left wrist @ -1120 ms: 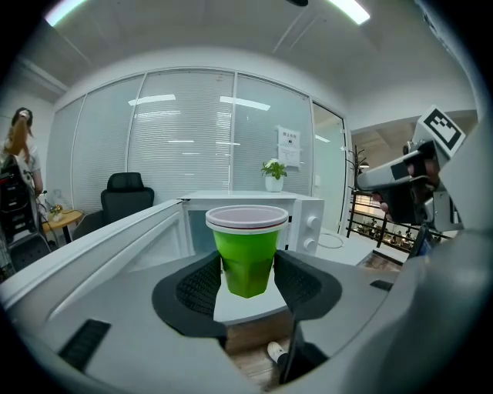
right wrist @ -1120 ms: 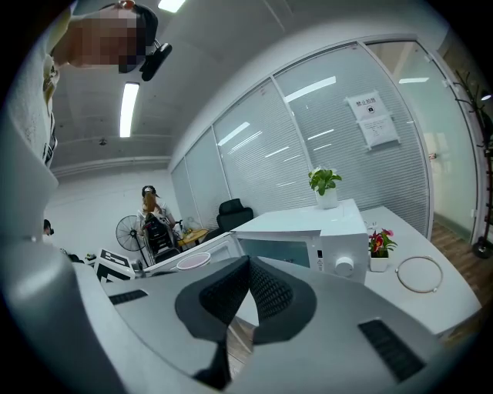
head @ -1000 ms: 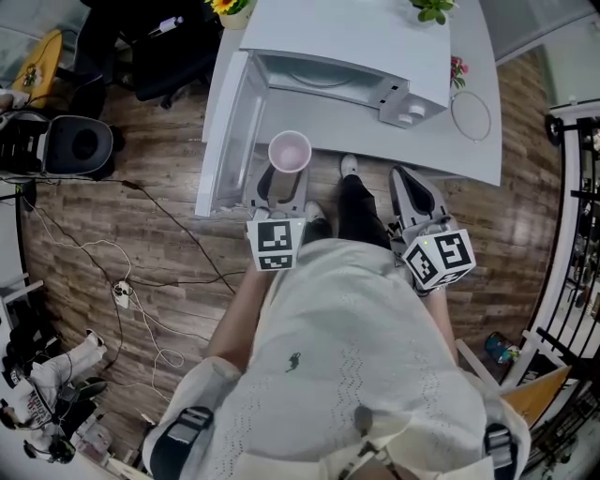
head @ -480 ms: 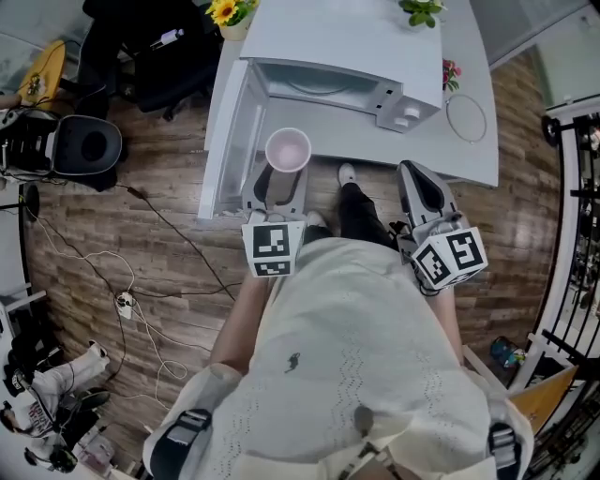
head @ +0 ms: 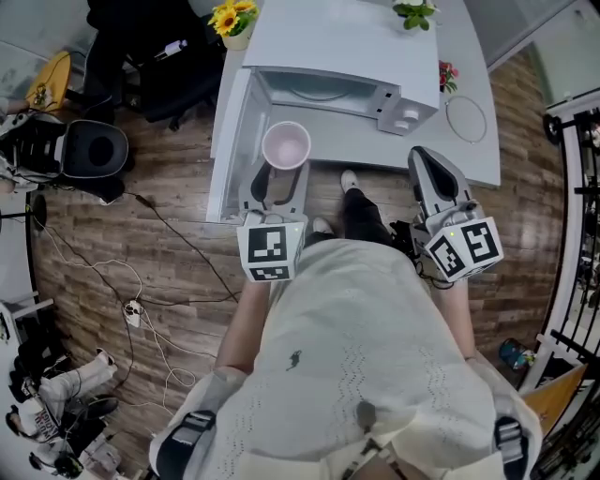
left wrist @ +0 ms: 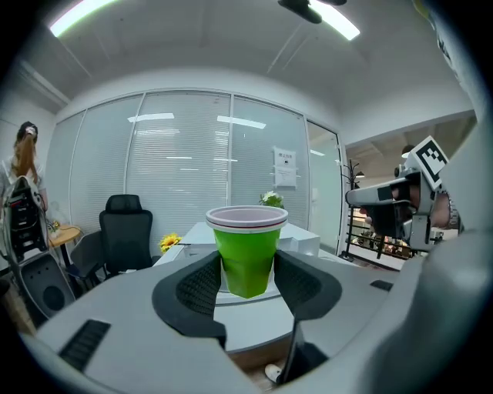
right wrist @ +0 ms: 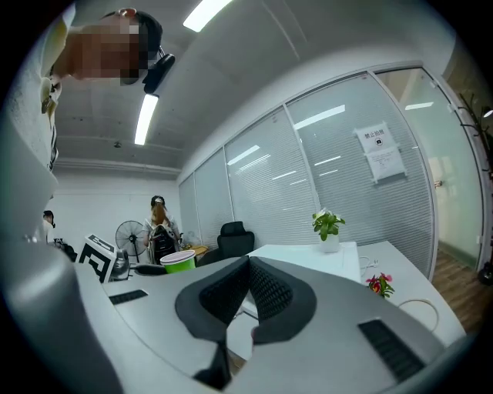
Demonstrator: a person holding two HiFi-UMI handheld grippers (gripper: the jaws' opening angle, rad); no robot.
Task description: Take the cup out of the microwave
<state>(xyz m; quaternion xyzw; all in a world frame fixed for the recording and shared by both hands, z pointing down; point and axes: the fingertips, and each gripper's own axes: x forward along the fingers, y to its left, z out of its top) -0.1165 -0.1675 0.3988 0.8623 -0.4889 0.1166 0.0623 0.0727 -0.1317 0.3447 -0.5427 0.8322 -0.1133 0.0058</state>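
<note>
A green cup (head: 286, 146) with a white rim stands upright between the jaws of my left gripper (head: 279, 173), which is shut on its lower body. In the left gripper view the cup (left wrist: 246, 250) sits between the dark pads (left wrist: 202, 286), lifted in front of the table. Behind it the white microwave (head: 328, 89) stands on the white table (head: 469, 150) with its door (head: 230, 141) swung open to the left. My right gripper (head: 427, 164) hangs at the right, in front of the table edge, with its jaws together and nothing in them (right wrist: 250, 288).
Yellow flowers (head: 234, 14) and a potted plant (head: 415, 11) stand at the table's far side. A white cable loop (head: 466, 117) and small pink flowers (head: 447, 73) lie right of the microwave. A black chair (head: 141, 47), a round black device (head: 94, 150) and floor cables (head: 131, 300) are at left.
Both grippers have risen toward the camera. The cup has come up with the left gripper, still held. The right jaws stay together.
</note>
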